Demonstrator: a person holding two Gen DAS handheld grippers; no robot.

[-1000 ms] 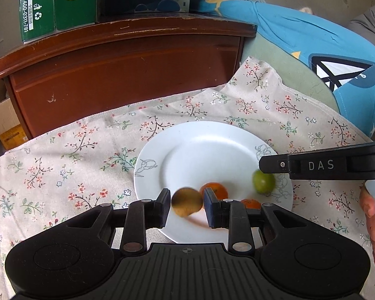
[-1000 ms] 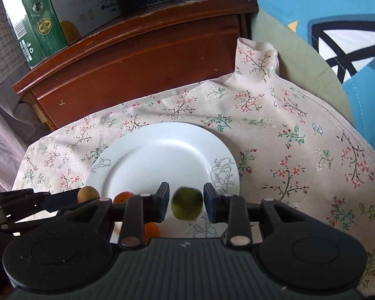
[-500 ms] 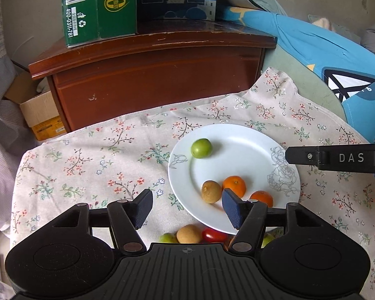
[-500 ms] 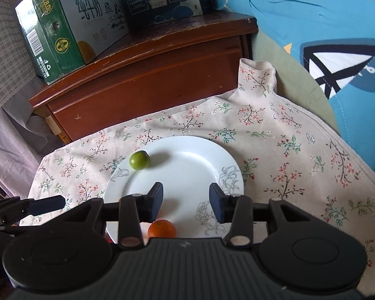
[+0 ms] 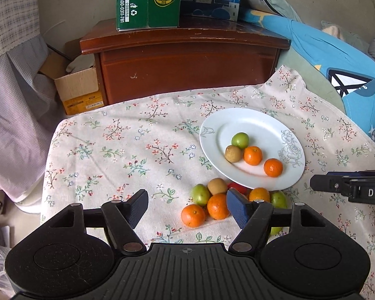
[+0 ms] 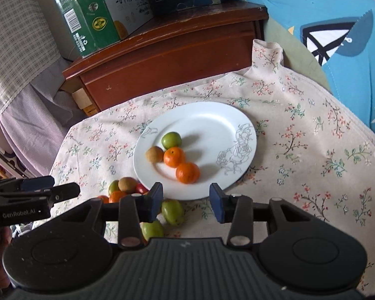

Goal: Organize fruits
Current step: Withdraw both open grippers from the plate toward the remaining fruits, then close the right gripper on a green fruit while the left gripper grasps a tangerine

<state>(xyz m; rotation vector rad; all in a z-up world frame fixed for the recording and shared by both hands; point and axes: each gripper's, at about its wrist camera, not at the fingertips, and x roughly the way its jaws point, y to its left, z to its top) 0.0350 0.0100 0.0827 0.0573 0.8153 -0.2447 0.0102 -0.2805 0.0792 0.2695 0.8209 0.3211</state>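
Both grippers are empty with their fingers spread apart, so the step in hand looks like choosing the next loose fruit for the white plate (image 5: 291, 175). To do it well, take a fruit from the edge of the pile rather than its middle, come down with one finger on each side of it, and close gently, since round fruit rolls and its neighbours touch it.

In the left wrist view the left gripper (image 5: 187, 208) frames the pile: an orange tangerine (image 5: 193, 215) sits low between the fingers, a second tangerine (image 5: 218, 206) touches the right finger, and a green plum (image 5: 200, 194) and a brown kiwi (image 5: 217, 186) lie just above them.

In the right wrist view the right gripper (image 6: 186, 201) hangs over the plate's near rim; two green plums (image 6: 172, 212) lie low, beside and below its left finger.

The plate, centre right in the left view, already holds four fruits.
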